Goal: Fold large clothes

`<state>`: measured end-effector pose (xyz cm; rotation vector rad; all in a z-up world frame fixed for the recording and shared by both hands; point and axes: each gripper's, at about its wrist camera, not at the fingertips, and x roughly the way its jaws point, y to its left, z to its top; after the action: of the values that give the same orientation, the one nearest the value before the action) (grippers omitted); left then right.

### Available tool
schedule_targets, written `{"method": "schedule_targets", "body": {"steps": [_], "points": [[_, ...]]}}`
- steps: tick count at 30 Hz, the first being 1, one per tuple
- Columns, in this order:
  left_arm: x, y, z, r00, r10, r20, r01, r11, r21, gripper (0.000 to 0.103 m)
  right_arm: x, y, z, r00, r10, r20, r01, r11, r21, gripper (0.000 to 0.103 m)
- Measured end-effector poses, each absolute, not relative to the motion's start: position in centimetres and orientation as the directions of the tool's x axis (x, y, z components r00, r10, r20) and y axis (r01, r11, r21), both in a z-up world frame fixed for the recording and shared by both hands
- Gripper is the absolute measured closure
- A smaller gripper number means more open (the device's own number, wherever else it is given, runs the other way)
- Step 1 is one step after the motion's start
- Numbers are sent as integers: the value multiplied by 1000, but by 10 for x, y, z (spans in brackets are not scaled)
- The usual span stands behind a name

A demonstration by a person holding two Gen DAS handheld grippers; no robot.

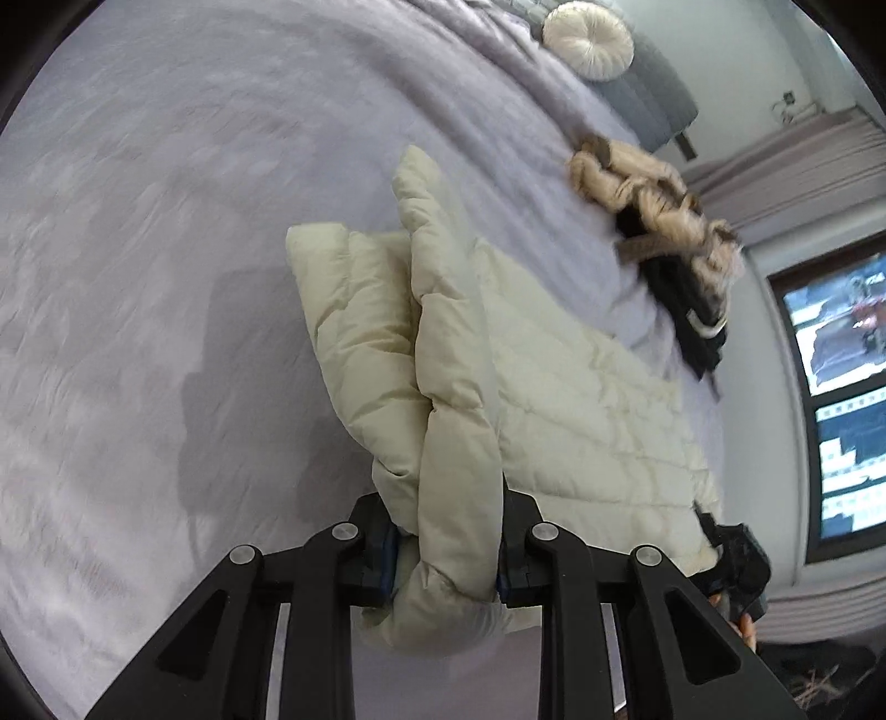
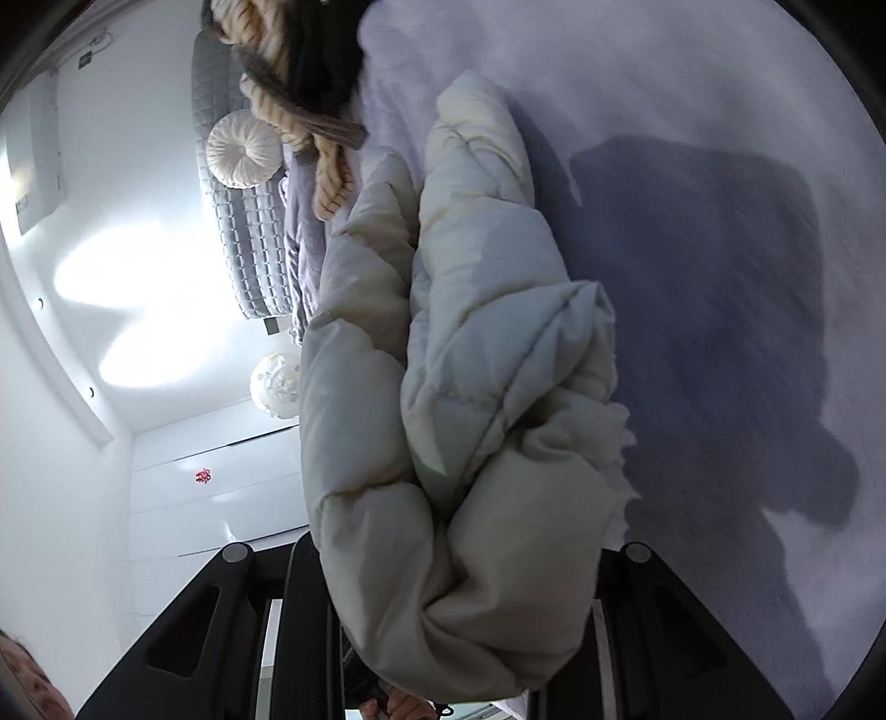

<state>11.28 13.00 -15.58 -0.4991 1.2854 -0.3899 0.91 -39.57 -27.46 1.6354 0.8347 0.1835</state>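
Both my tools grip the cream quilted puffer jacket above the lavender bed.

Left wrist view: my left tool (image 1: 448, 559) is clamped on a puffy fold of the cream quilted puffer jacket (image 1: 554, 387), whose rest trails across the lavender bedspread (image 1: 138, 221); a tan and black heap of clothes (image 1: 664, 221) lies further off, apart from it, near a round white cushion (image 1: 588, 37). Right wrist view: my right tool (image 2: 459, 626) is closed on a thick bunch of the jacket (image 2: 470, 332), which hides the fingers; its shadow falls on the bed.
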Motion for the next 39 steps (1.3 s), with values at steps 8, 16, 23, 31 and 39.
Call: {"method": "schedule_targets", "body": {"steps": [8,16,23,31,39], "points": [[94,132,-186,147,-457,-877,-54,882,-469,72,-8,-385,-299,671,595,-442,533,26,845,63],[87,140,-161,166,-335,-928,-20,939,-342,53,-6,-399,-264,597,569,-566,606,143,783,31],[85,142,-136,217,-270,-938,30,962,-270,9,-13,-401,-219,519,497,-696,634,322,703,23],[97,137,-137,220,-267,-938,63,964,-260,9,-11,-384,-166,474,424,-772,587,502,636,22],[114,155,-152,188,-298,-936,27,954,-299,9,-2,-345,-136,448,460,-766,443,630,638,0]]}}
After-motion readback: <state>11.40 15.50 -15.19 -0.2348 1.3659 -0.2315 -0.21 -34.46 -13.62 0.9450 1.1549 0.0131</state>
